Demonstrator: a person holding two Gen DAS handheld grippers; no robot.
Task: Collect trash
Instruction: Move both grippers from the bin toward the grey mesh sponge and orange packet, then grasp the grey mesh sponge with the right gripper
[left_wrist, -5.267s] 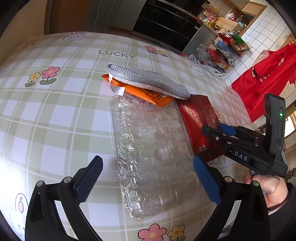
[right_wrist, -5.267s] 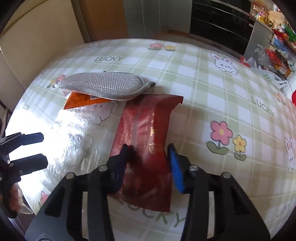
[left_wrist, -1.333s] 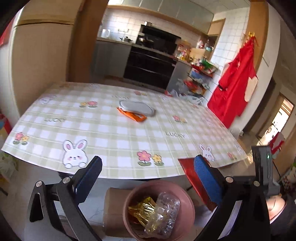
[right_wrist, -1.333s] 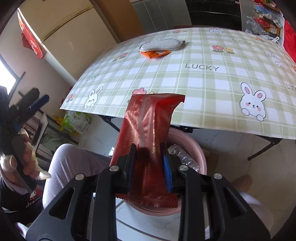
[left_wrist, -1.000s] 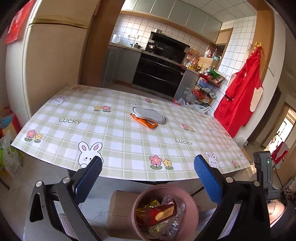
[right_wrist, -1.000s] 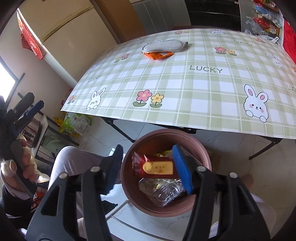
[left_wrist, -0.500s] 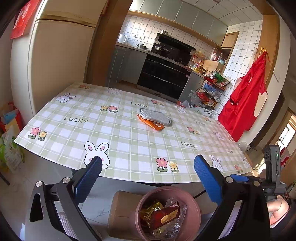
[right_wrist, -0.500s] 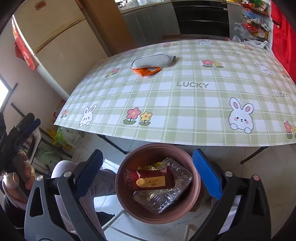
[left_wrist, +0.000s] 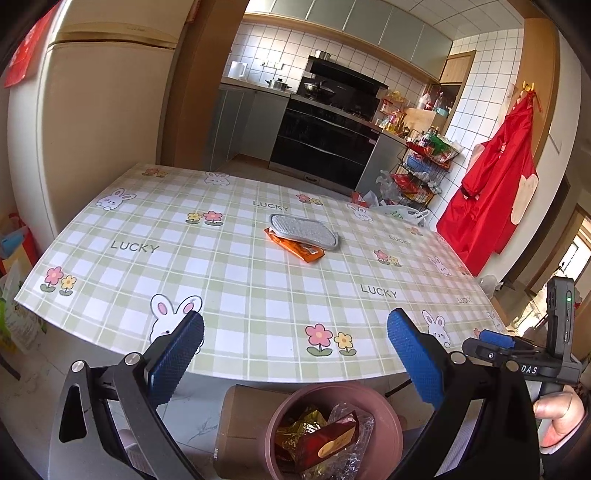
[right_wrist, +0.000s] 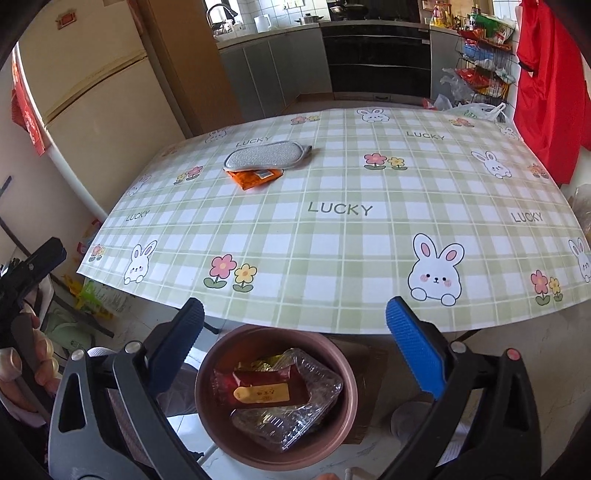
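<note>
Now both grippers empty, jaws wide: left gripper (left_wrist: 295, 354), right gripper (right_wrist: 293, 341). Risk: orange wrapper (right_wrist: 254, 177) pinned under far grey pad (right_wrist: 264, 156); pulling wrapper could drag pad too.

Both wrist views look forward and down along their own claw, from just off the worktop's (left_wrist: 236, 280) near edge — the bin (right_wrist: 207, 398) close below the fingertips. The 2 views share worktop, bin and kitchen beyond.
</note>
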